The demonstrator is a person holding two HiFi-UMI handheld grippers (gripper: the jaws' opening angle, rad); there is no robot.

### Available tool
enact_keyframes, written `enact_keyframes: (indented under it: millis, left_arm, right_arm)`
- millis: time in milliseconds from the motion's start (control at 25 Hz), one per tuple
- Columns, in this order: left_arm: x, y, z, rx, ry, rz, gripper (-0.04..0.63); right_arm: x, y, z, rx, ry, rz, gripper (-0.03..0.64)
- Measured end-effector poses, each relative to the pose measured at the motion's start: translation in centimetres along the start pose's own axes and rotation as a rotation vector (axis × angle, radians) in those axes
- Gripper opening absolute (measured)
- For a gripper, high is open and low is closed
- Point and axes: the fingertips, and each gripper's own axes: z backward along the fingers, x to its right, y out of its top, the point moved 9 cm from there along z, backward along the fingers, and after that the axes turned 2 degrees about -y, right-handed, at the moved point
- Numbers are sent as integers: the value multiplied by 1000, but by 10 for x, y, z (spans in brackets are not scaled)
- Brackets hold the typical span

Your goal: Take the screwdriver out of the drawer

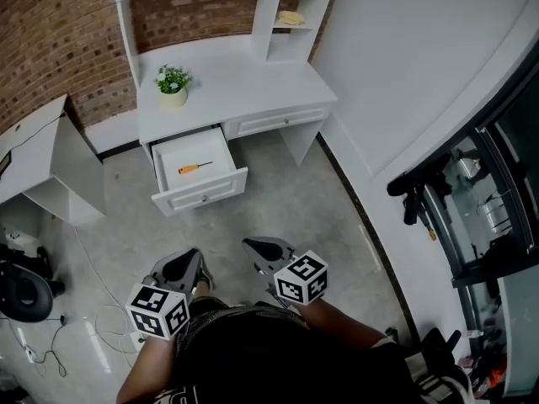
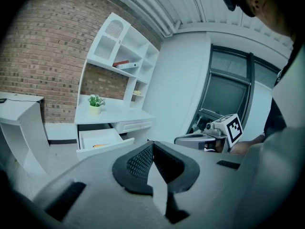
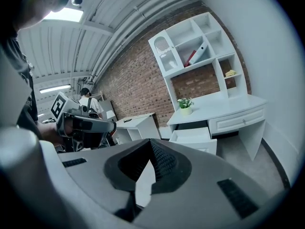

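Left gripper (image 1: 192, 257) and right gripper (image 1: 253, 245) are pinched closed, holding nothing. Far off, the screwdriver (image 1: 194, 167) lies in the open drawer (image 1: 202, 194).

You hold your left gripper (image 1: 187, 263) and right gripper (image 1: 263, 251) low, side by side before your body, each with jaws pressed together on nothing.

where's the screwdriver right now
In the head view, the screwdriver lies inside the open drawer at the left of the white desk, just below the potted plant in the picture.
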Motion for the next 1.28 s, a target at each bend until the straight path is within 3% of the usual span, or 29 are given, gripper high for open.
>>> enact_keyframes:
  millis: [520,1280]
  left_arm:
    - [-72,20,-22,1,25,22,17]
    - [-231,108,-80,-8,-14,7,17]
  right_arm:
    - [21,23,-70,-65,14,15,6]
    - [59,110,-222,-100,-8,56,6]
